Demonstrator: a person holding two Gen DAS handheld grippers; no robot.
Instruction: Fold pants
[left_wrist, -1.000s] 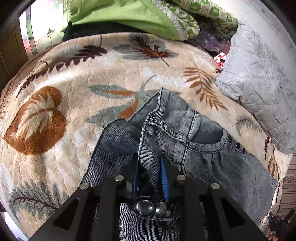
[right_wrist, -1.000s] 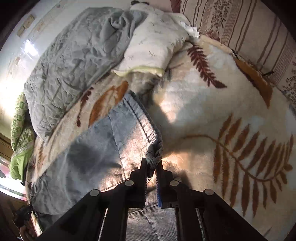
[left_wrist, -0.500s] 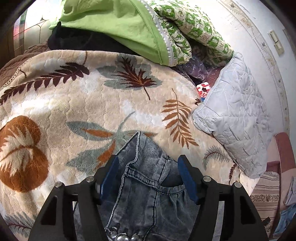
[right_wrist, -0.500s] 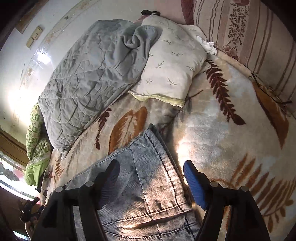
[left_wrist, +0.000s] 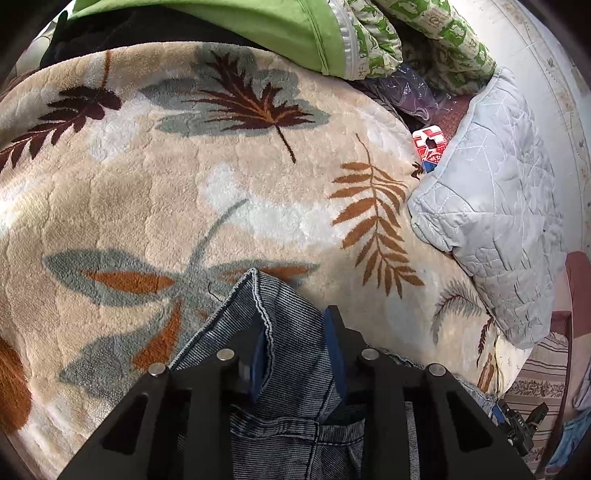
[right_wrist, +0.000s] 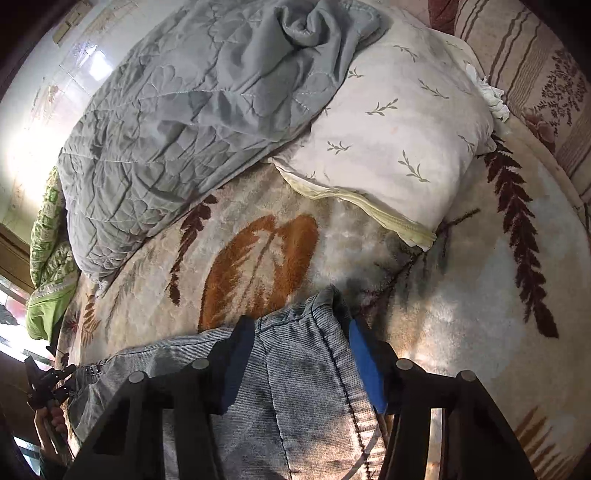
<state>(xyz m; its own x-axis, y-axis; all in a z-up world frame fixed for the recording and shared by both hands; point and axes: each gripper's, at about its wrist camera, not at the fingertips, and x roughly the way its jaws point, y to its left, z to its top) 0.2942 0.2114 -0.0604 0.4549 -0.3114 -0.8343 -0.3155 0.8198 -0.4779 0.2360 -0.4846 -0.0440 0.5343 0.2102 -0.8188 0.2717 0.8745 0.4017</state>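
Note:
The grey-blue denim pants (left_wrist: 295, 406) lie on the leaf-patterned blanket (left_wrist: 184, 184). In the left wrist view a stitched edge of the denim rises between the blue pads. My left gripper (left_wrist: 297, 343) has its jaws closing and pressing on that fold. In the right wrist view a flat corner of the pants (right_wrist: 303, 387) lies under my right gripper (right_wrist: 301, 347). Its jaws are closing but still stand wide, and the blue pads (right_wrist: 364, 362) are clear of the cloth on both sides.
A grey quilted cover (right_wrist: 184, 110) and a white pillow (right_wrist: 399, 140) lie beyond the pants. A green quilt (left_wrist: 277, 26) and a red-and-white packet (left_wrist: 428, 146) sit at the far edge. A striped cushion (right_wrist: 535, 74) lies at right. A hand (right_wrist: 51, 421) shows low left.
Both grippers let go of the denim they were pinching and opened wide. Both then moved to a new spot on the pants; the left has narrowed onto a fold, the right only partly.

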